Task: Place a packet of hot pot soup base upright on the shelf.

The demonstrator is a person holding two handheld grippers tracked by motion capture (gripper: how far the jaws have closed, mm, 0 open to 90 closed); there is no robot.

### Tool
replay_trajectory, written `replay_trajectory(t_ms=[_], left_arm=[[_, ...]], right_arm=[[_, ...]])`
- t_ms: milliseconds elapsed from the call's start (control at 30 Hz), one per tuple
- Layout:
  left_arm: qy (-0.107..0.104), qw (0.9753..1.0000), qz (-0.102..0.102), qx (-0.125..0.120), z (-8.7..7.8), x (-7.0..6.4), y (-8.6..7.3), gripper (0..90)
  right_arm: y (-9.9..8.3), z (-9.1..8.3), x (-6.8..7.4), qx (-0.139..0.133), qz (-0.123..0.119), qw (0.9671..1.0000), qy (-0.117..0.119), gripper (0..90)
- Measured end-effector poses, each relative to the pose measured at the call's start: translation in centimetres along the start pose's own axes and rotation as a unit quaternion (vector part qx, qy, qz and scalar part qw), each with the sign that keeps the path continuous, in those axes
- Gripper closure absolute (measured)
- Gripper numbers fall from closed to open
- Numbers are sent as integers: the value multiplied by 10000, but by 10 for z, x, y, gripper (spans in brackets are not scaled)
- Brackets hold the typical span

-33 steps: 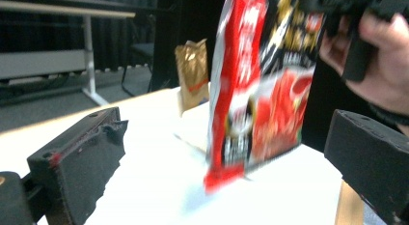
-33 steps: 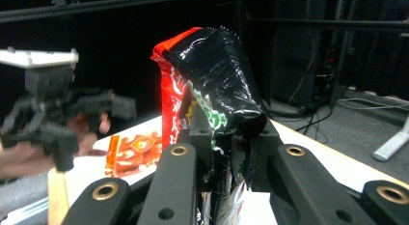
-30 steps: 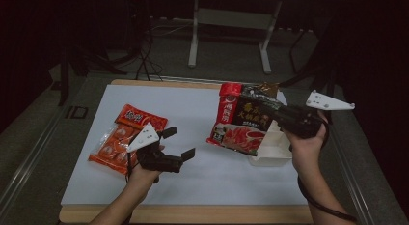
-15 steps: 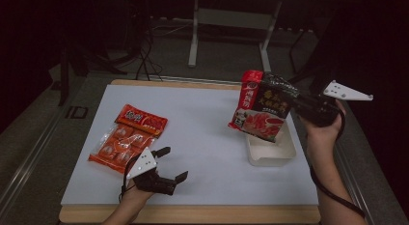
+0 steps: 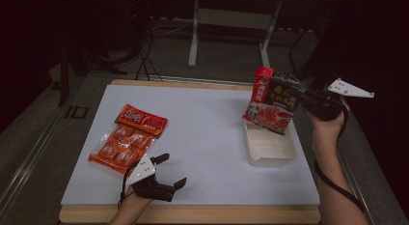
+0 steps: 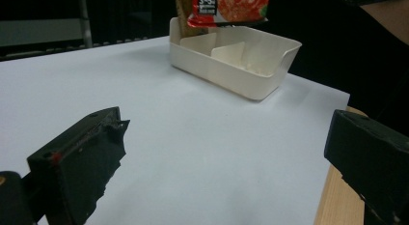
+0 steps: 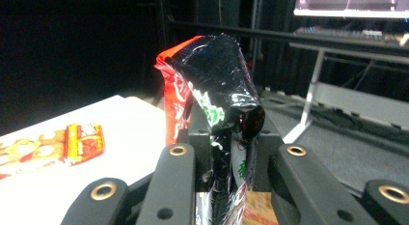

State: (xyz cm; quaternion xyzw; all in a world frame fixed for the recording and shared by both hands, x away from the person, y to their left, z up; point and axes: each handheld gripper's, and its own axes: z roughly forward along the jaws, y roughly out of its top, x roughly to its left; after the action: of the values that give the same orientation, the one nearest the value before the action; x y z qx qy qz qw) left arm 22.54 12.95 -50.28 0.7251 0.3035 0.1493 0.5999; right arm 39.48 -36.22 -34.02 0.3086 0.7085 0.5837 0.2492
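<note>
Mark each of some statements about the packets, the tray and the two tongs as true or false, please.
1. The right tongs grip a dark-and-red packet. True.
2. That packet lies flat in the tray. False: it hangs above the tray, held up.
3. The left tongs are open and hold nothing. True.
4. The orange packet is inside the tray. False: it lies on the white table, left side.
5. The tray has a divider inside. True.

Dim lab: table [image 5: 212,114], floor cables [image 5: 144,61]
</note>
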Motion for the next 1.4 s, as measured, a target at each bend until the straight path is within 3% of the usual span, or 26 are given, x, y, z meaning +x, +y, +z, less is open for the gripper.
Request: replay_trajectory(t_ms=[267, 367, 700, 867, 933, 1133, 1400], left_arm=[[1, 9999, -26, -110, -2, 1, 0, 12], [17, 10000, -35, -78, -2, 2, 0, 12], [43, 10000, -33, -77, -3, 3, -2, 12], [50, 9999, -59, -78, -4, 4, -3, 12], [58, 9999, -88, -92, -4, 5, -3, 12], [60, 9999, -52, -102, -3, 4, -3, 12], [62, 9999, -92, -101, -3, 4, -4, 12]], right_arm=[[-6, 5, -15, 152, 2, 9999, -54, 765], [-10, 10, -19, 194, -210, 9996, -13, 765], [-16, 30, -21, 468, -572, 9973, -29, 761], [-23, 35, -22, 551, -566, 9969, -15, 760], [-30, 39, -25, 529, -434, 9976, 125, 755], [-39, 44, -26, 582, -346, 9971, 346, 746], [-44, 40, -26, 538, -112, 9981, 269, 739]])
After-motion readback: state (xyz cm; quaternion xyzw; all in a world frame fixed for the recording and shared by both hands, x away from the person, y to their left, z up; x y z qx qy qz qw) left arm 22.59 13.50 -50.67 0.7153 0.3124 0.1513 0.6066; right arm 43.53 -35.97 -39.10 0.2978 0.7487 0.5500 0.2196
